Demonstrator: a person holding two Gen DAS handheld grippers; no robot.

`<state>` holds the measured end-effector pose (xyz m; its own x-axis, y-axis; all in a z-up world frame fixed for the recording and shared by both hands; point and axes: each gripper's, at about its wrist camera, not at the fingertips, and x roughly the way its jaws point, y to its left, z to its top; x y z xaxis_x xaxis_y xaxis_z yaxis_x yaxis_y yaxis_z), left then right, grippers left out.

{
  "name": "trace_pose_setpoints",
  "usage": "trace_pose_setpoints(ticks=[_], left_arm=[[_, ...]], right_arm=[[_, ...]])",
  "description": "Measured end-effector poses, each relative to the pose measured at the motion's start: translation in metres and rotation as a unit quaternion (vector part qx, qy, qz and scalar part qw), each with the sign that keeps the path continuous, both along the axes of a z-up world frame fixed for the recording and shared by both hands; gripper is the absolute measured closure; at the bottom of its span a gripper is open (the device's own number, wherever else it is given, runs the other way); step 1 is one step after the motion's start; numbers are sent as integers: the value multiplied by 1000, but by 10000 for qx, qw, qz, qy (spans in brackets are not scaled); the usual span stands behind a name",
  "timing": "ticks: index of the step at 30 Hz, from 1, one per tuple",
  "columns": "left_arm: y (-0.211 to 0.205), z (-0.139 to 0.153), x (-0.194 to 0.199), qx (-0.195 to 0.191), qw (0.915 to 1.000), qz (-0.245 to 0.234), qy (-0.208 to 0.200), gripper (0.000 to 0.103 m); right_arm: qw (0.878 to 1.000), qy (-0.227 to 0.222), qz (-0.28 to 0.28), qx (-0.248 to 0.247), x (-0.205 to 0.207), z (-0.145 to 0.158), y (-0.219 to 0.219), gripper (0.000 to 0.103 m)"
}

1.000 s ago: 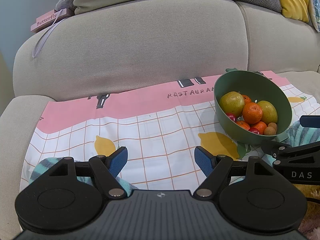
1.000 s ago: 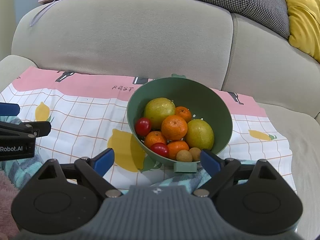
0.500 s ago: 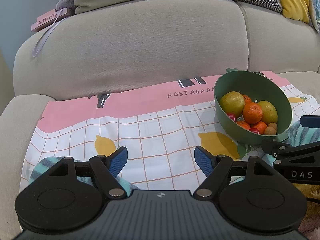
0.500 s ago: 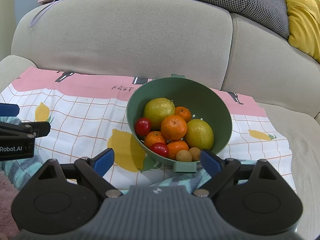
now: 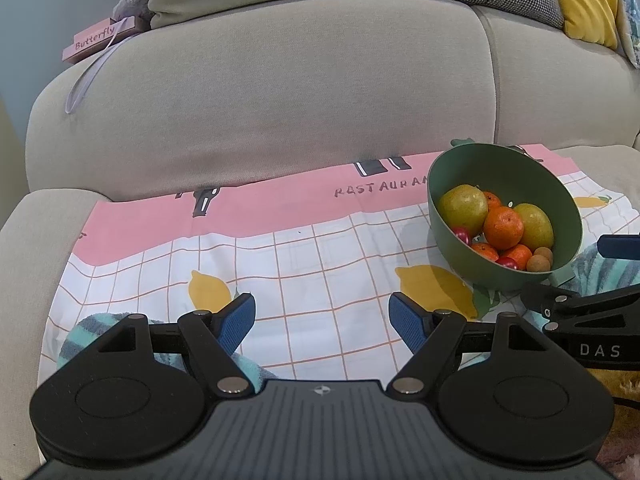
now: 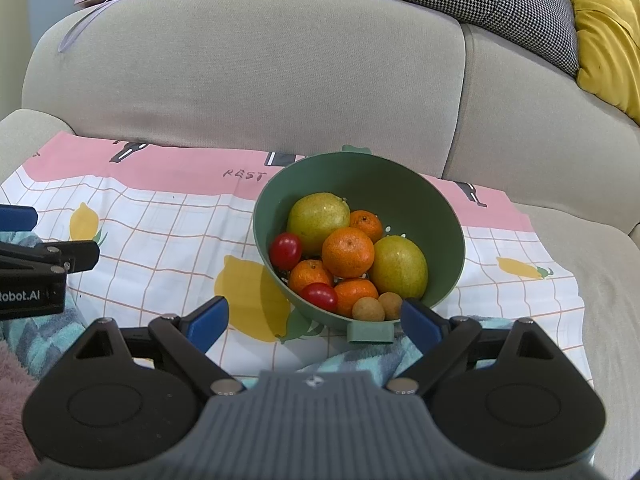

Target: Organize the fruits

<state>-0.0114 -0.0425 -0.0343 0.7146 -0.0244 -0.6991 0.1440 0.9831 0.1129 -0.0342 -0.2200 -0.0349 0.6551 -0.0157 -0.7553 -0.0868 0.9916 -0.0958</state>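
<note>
A green bowl (image 6: 420, 196) tilts toward me on a printed cloth (image 6: 160, 232) spread over the sofa seat. It holds two yellow-green pears (image 6: 318, 216), several oranges (image 6: 347, 252), two red cherry tomatoes (image 6: 285, 250) and two small brown longans (image 6: 368, 309). My right gripper (image 6: 314, 320) hangs open just in front of the bowl, nothing between its blue pads. My left gripper (image 5: 322, 318) is open over the bare cloth, left of the bowl (image 5: 520, 172). Each gripper's side shows at the edge of the other's view.
A beige sofa back (image 6: 248, 72) rises behind the cloth. On top lie a houndstooth cushion (image 6: 480, 4), a yellow cushion (image 6: 604, 36) and a pink "Butterfly" box (image 5: 100, 38). A teal striped towel (image 6: 360, 356) lies under the cloth's near edge.
</note>
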Motion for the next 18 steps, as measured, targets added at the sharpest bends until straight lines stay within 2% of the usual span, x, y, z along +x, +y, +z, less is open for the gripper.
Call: trace_pose_setpoints(ticks=[18], left_arm=[[1,3,-4,-200,9997,-93,-60,14]], right_arm=[[10000,21,2,8,0,-2,-1,13]])
